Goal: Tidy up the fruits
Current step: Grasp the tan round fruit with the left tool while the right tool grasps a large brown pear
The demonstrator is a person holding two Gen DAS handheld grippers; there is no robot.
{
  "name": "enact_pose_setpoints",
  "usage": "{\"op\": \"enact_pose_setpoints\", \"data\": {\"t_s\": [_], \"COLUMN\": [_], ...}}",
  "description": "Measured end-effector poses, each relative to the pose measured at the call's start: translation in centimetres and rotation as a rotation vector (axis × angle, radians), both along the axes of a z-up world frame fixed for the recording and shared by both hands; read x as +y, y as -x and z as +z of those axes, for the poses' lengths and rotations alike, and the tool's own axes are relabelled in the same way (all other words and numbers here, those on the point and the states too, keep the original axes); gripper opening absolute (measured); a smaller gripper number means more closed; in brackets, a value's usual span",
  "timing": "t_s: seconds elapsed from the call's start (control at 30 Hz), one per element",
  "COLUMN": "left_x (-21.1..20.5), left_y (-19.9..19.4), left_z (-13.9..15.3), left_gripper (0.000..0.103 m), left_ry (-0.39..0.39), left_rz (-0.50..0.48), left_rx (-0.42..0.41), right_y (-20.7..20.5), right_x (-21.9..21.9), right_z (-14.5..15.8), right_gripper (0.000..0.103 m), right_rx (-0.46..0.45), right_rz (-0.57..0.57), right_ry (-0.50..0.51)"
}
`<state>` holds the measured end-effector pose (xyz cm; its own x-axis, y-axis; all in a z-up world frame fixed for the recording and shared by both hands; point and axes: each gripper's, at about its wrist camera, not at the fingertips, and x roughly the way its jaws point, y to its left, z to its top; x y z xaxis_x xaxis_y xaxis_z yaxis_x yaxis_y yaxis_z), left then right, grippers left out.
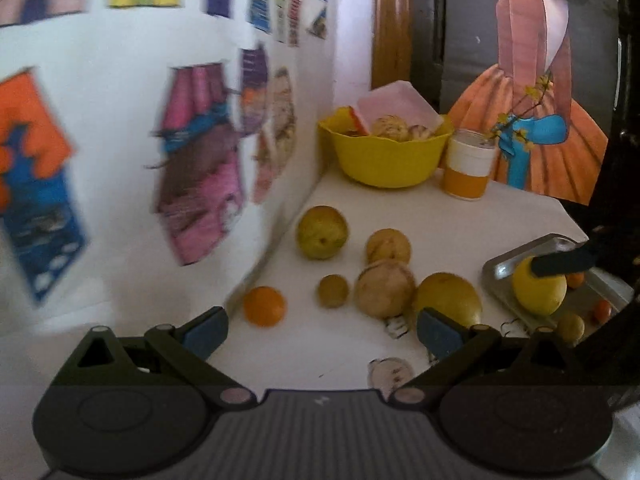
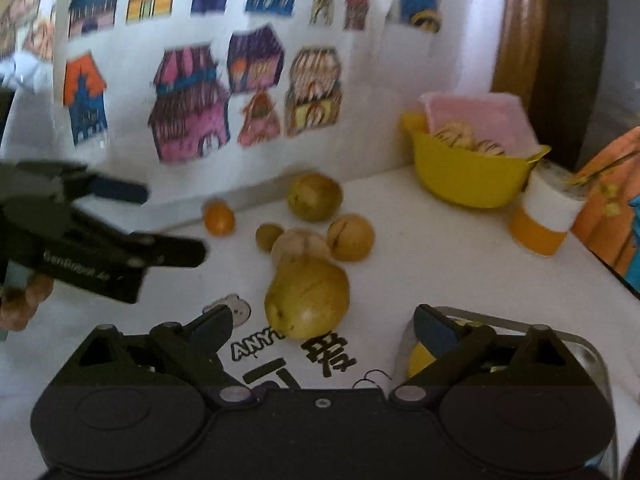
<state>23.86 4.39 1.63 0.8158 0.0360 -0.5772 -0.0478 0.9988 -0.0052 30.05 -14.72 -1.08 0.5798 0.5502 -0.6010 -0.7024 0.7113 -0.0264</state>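
White wall (image 1: 120,240) on the left, covered with colourful paper cutouts of houses (image 2: 188,112). White tabletop (image 1: 400,216) butts against it, with printed black lettering (image 2: 320,356) on its cover. Wooden post (image 1: 390,20) in the corner, dark panel (image 1: 460,40) beside it. Cutout figure in an orange dress (image 1: 536,128) leans at the back. Daylight soft, cutouts blurred.

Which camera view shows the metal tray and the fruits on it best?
The left wrist view: the metal tray shows a big yellow fruit and small orange ones. In the right wrist view only the tray rim shows, mostly hidden behind that gripper's own fingers.
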Motion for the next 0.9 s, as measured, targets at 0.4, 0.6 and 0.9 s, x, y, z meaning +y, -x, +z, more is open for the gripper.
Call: {"op": "enact_pose_setpoints", "data": {"t_s": [0.4,0.6,0.9], "left_x": [-1.2,-0.9,-1.0], "left_y": [-5.2,-7.2,-7.8], "left_z": [-0.8,-1.5,-2.2], "left_gripper": [0.088,0.076,0.065], "left_ry": [0.063,0.122,0.119], "left_rz": [-0.083,-0.092,-0.122], "left_rx": [0.001,0.020,0.031], "right_y": [-2.9,-4.0,-2.7], "right_x": [2.3,2.7,1.6], "right_z": [-2.1,-3.1,-3.3], "right_gripper": [0.076,0.068,0.063], "right_rx": [0.019,0.081,0.089], "right_rz": [0.042,0.032,0.014], "right_ry": [0.012,-0.013,-0.011]}}
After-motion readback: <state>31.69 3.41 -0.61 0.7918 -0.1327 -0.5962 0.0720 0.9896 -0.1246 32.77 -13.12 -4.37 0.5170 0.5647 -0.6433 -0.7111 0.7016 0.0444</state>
